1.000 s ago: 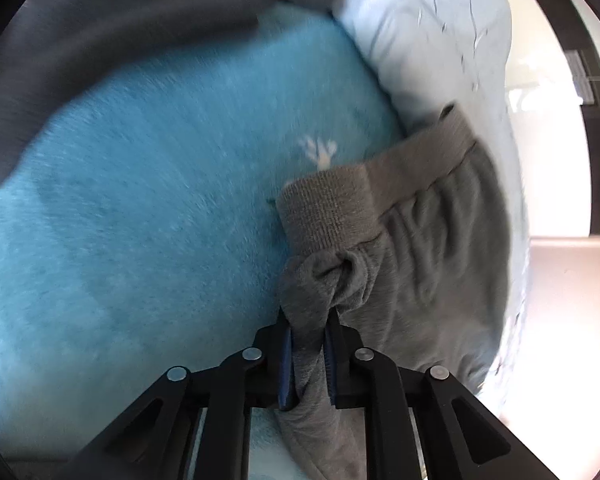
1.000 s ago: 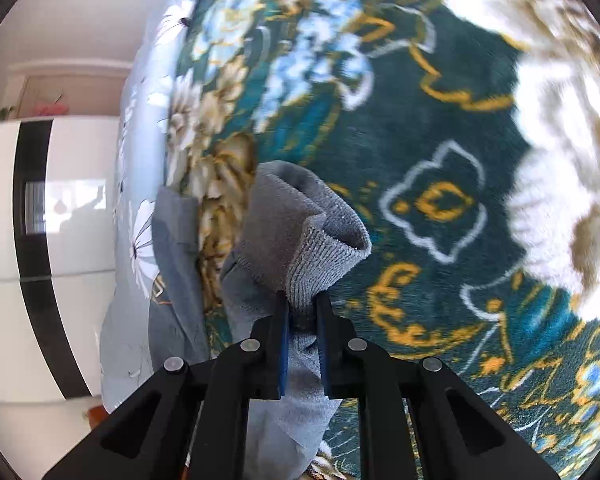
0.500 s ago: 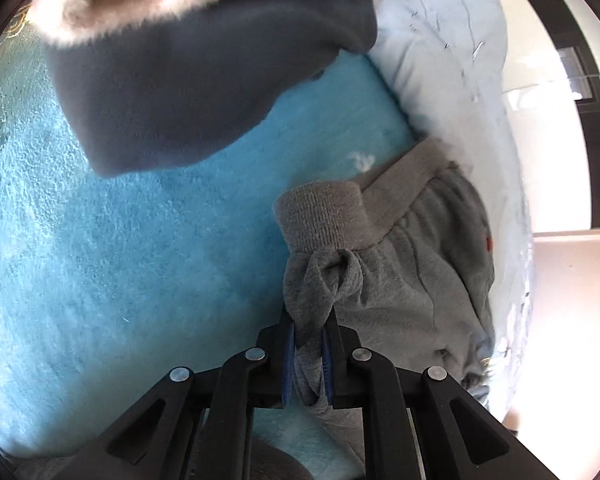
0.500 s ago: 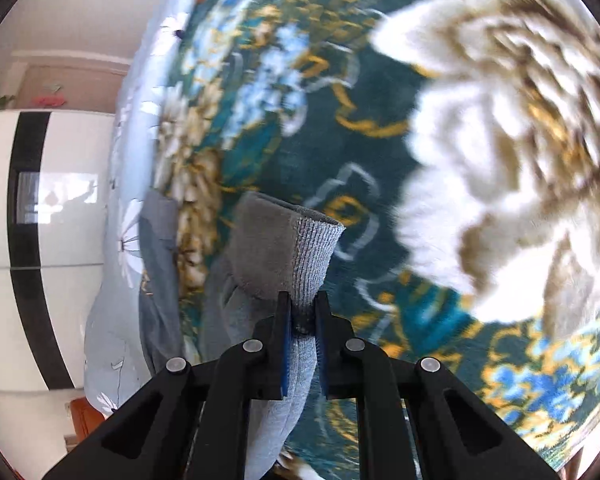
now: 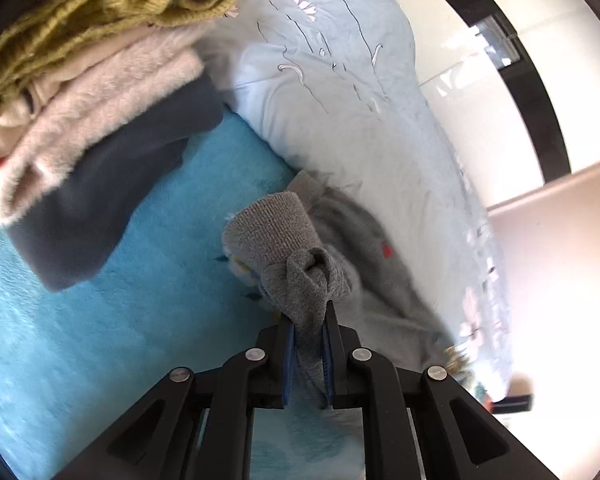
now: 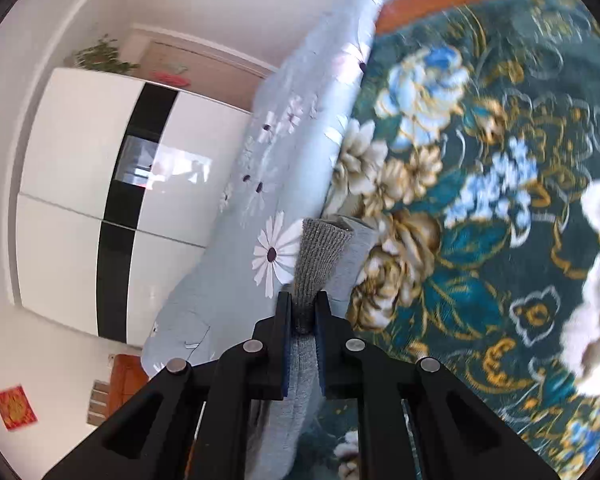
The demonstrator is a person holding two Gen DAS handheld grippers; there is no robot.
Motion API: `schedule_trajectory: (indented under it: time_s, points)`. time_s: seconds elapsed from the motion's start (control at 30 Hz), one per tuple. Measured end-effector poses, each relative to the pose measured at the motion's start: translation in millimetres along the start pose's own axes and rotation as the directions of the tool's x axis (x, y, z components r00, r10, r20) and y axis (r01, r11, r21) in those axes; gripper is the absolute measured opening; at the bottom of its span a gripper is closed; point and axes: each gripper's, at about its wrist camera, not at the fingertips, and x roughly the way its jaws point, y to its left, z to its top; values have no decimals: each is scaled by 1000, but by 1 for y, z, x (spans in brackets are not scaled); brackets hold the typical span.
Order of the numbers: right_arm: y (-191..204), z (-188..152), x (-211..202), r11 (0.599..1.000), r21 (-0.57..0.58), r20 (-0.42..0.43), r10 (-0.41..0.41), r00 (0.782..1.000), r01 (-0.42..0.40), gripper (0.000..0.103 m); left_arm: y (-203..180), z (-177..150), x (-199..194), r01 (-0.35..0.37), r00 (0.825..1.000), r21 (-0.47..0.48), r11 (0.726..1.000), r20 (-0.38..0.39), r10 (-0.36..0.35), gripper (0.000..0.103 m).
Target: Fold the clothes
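Both tongs, left (image 5: 307, 322) and right (image 6: 302, 312), are clamped on the grey trousers' (image 5: 364, 264) ribbed cuffs, lifting them above the bed (image 5: 100, 320), likely to fold the legs over.

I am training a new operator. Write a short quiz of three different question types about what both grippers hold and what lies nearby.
1. True or false: the left gripper is shut on the grey garment.
2. Which item tops the folded stack? A olive knit B pink fleece C navy fleece
3. Fill in: the right gripper pinches the garment's ribbed ____.

Key: 1 true; 2 A; 3 cuff.
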Motion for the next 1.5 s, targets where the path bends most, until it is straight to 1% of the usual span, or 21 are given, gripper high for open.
schedule_trajectory:
  time_s: [0.07, 0.1, 0.2, 0.27, 0.37, 0.5, 0.6, 0.63, 0.7, 0.87, 0.9, 0.97, 1.03, 1.1, 1.17, 1.23, 1.3, 1.33, 1.37, 1.43, 1.5]
  points:
    - [-25, -2, 7, 994, 0, -35, -110, 993, 110, 11, 18, -7, 23, -65, 995, -40, 997, -82, 62, 12]
    - [-47, -6, 15, 986, 50, -68, -159, 985, 162, 11, 29, -12, 35, -98, 988, -71, 993, -123, 89, 12]
    - [-104, -23, 20, 951, 180, -113, -236, 965, 253, 11, 57, -30, 53, -157, 973, -157, 975, -191, 126, 12]
    - [-128, -33, 17, 929, 229, -133, -266, 955, 291, 11, 64, -34, 55, -163, 973, -181, 970, -195, 127, 12]
    - [-141, -36, 11, 917, 264, -136, -273, 953, 300, 11, 66, -32, 56, -160, 974, -202, 966, -190, 122, 12]
    - [-132, -35, 6, 931, 199, -130, -285, 950, 306, 11, 52, -25, 53, -172, 975, -143, 975, -167, 147, 12]
    - [-135, -38, 10, 912, 173, -157, -348, 924, 372, 11, 66, -24, 67, -203, 967, -160, 966, -190, 172, 12]
    - [-139, -39, 12, 907, 188, -161, -350, 923, 377, 11, 72, -23, 73, -208, 965, -176, 962, -198, 172, 12]
    - [-145, -41, 13, 902, 211, -163, -348, 923, 378, 11, 77, -22, 71, -185, 971, -203, 962, -190, 147, 12]
    - [-143, -35, 9, 915, 229, -171, -298, 939, 332, 13, 74, -17, 68, -154, 974, -191, 969, -197, 116, 17]
    - [-142, -33, 5, 914, 231, -161, -302, 939, 334, 15, 74, -15, 66, -144, 974, -194, 970, -201, 104, 18]
    - [-140, -28, -3, 912, 233, -142, -311, 940, 337, 16, 73, -11, 62, -150, 973, -192, 970, -205, 110, 26]
    - [-141, -20, -9, 904, 253, -123, -323, 938, 344, 16, 73, -7, 54, -155, 975, -182, 971, -186, 120, 29]
    - [-140, -12, -12, 896, 249, -116, -350, 930, 368, 16, 74, 2, 39, -161, 979, -169, 972, -151, 136, 34]
    - [-135, -7, -14, 900, 234, -112, -350, 930, 367, 16, 67, 11, 30, -163, 982, -148, 975, -119, 146, 41]
    - [-124, -3, -5, 911, 212, -111, -338, 935, 354, 16, 54, 19, 29, -160, 984, -123, 979, -93, 149, 47]
    - [-106, -3, 17, 927, 180, -129, -311, 942, 330, 16, 37, 26, 37, -153, 986, -84, 985, -84, 146, 50]
    - [-99, -3, 28, 933, 164, -143, -299, 944, 320, 17, 28, 28, 47, -150, 986, -63, 987, -88, 144, 51]
    - [-91, -4, 39, 939, 148, -157, -287, 945, 310, 22, 18, 29, 57, -146, 986, -43, 988, -91, 141, 52]
    - [-75, -7, 69, 950, 123, -195, -261, 945, 288, 26, 4, 30, 76, -140, 984, -7, 990, -115, 138, 53]
    - [-61, -10, 99, 955, 110, -222, -246, 944, 274, 26, -5, 30, 94, -146, 978, 19, 989, -146, 147, 53]
